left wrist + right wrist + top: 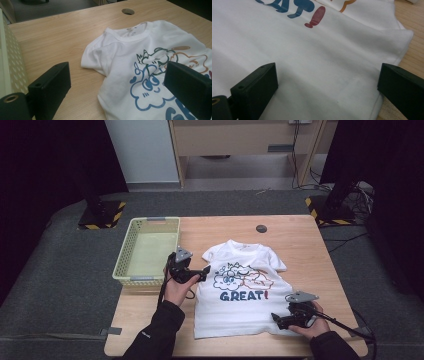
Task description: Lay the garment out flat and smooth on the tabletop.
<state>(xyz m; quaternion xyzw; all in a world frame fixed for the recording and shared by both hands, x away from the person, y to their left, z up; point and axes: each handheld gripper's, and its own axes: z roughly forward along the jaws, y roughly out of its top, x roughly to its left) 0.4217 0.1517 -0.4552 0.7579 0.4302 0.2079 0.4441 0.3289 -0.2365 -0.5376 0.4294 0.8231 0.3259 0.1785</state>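
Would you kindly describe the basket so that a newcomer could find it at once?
Start at the light wooden table and go to its far left corner. There sits the pale green perforated plastic basket, rectangular and open-topped, left of the white printed T-shirt. It alone there has raised walls, dotted with holes.

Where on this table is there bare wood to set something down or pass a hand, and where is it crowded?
Bare wood lies along the table's far edge around the cable hole, and between the T-shirt and the right edge. It is crowded between the basket and the shirt, where the left gripper hovers open, and at the hem's near right corner by the right gripper.
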